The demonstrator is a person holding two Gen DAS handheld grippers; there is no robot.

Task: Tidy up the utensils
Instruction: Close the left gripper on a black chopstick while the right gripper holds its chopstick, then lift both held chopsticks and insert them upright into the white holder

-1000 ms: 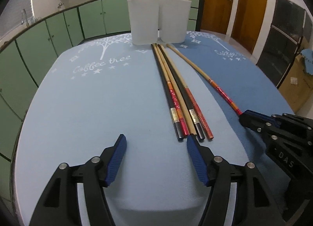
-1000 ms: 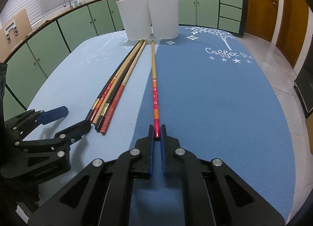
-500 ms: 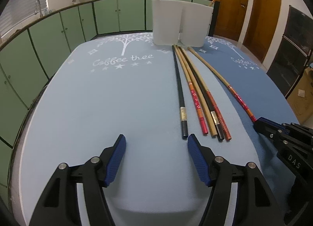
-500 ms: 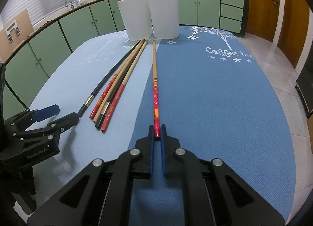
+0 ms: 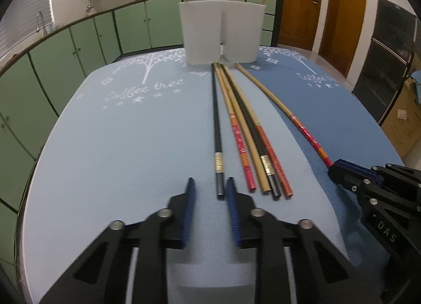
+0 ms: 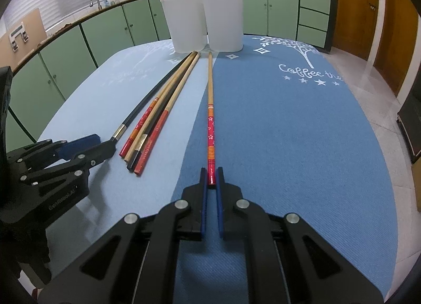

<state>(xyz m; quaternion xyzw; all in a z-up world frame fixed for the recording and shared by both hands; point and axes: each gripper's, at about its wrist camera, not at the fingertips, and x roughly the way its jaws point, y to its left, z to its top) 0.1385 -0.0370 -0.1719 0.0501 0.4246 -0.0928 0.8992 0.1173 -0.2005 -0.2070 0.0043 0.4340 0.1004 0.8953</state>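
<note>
Fingers (image 6: 220,198) of the right gripper (image 6: 211,180) pinch the red end of a wooden chopstick (image 6: 210,109) lying along the table (image 6: 302,146) middle. Fingers (image 5: 190,206) of the left gripper (image 5: 209,186) have just been closing; they are narrowed around the grey end of the black chopstick (image 5: 216,119), not yet pressing it. Just right of it lie four more chopsticks (image 5: 247,130) side by side. At the far table edge stands a white double holder (image 5: 221,35), all tips pointing to it.
</note>
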